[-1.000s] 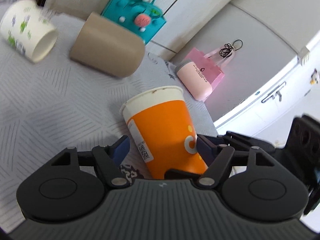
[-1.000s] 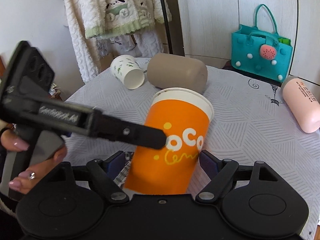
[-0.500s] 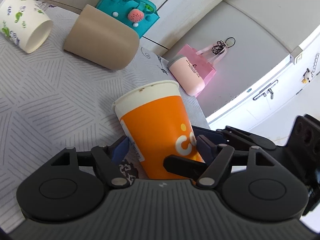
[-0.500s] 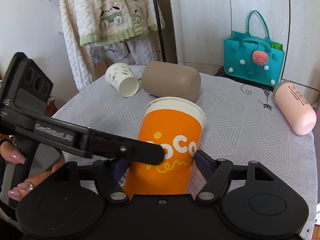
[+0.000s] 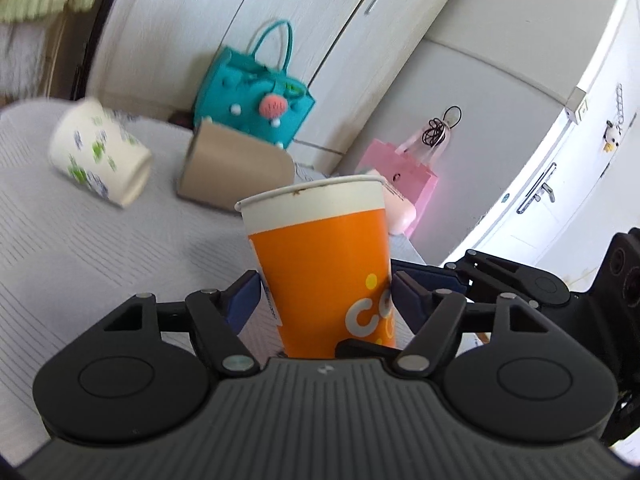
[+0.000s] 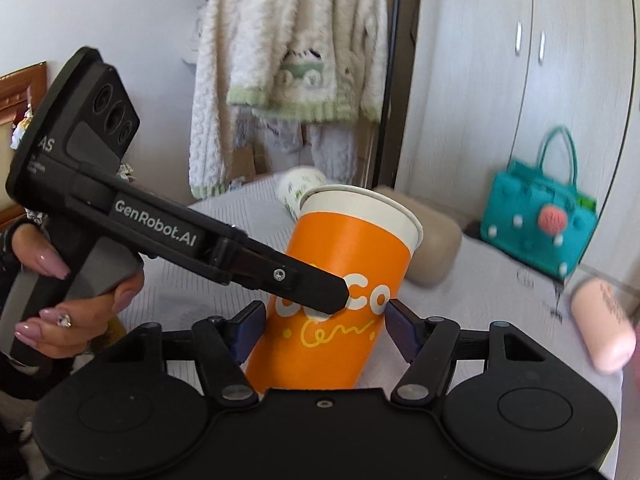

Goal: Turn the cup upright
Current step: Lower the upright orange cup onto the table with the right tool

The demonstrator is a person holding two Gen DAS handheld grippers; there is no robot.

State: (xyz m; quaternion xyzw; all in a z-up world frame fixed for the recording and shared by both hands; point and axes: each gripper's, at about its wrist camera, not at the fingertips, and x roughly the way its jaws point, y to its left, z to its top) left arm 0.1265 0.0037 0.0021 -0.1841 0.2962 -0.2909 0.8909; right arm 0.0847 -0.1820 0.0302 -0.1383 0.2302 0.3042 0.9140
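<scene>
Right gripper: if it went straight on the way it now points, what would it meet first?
The orange cup, already between the right gripper fingers. Contact is unclear. Beyond it lies the beige cup.

We read "GenRobot.AI" in white on the arm of the left gripper (image 6: 344, 294), with "AS" above it on the camera head; smaller print below is too small for us to read. On the orange cup (image 6: 340, 292) we see white letters "CO", partly hidden by a finger, over a yellow script scrawl we cannot make out. The pink bottle (image 6: 602, 326) carries blurred lettering.
</scene>
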